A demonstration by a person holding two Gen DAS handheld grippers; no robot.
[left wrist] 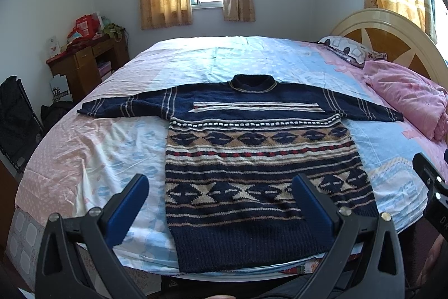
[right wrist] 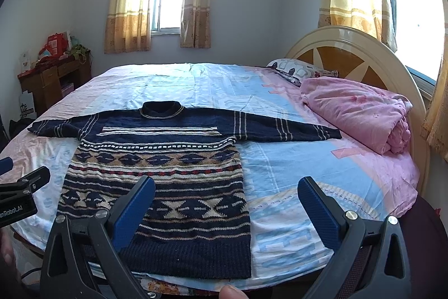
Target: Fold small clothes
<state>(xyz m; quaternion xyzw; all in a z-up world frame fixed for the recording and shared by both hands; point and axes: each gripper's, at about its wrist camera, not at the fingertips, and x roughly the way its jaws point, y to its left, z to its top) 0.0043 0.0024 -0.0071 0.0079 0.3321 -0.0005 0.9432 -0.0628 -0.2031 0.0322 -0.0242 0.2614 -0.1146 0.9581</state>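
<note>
A navy patterned knit sweater (left wrist: 252, 147) lies flat and face up on the bed, sleeves spread out to both sides, collar far, hem at the near edge. It also shows in the right wrist view (right wrist: 159, 181). My left gripper (left wrist: 221, 187) is open and empty, held above the sweater's lower left part near the hem. My right gripper (right wrist: 226, 189) is open and empty, held above the sweater's lower right edge. Part of the right gripper shows at the right edge of the left wrist view (left wrist: 428, 178); part of the left gripper shows at the left edge of the right wrist view (right wrist: 25, 187).
The bed sheet (left wrist: 117, 147) is pale pink and blue. A folded pink quilt (right wrist: 361, 111) and a patterned pillow (right wrist: 299, 70) lie by the headboard (right wrist: 352, 52) at the right. A cluttered wooden desk (left wrist: 84, 60) stands at the left wall.
</note>
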